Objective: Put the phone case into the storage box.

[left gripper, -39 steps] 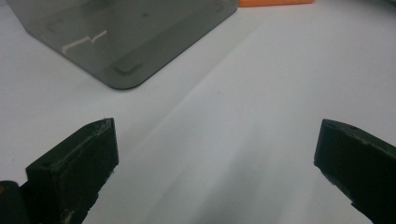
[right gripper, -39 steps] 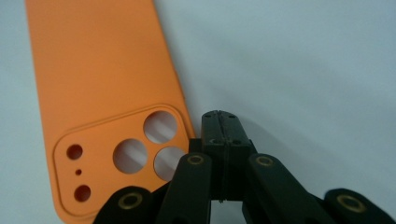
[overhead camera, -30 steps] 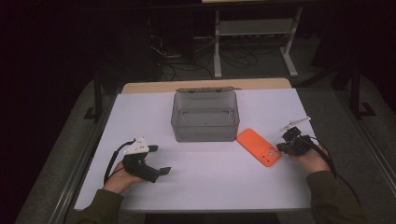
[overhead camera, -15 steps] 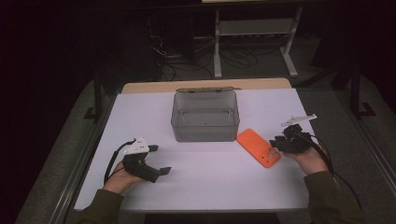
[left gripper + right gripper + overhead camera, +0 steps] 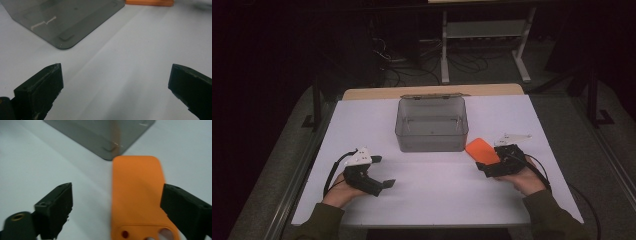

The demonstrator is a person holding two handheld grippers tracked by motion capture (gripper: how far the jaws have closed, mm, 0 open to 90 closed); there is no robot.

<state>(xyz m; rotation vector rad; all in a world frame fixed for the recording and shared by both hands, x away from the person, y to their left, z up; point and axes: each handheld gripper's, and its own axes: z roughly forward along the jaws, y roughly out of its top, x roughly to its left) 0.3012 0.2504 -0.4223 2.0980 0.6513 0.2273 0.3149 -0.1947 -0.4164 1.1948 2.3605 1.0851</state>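
Right gripper [image 5: 488, 165] is sliding left onto the orange phone case [image 5: 482, 151], jaws just opening wide and now straddling it without pressing; left gripper [image 5: 382, 185] is idling, jaws apart. Centre it between the pads before closing, since it's lying flat, thin, camera cutouts at its near end, beside the grey box [image 5: 432, 125]'s right near corner
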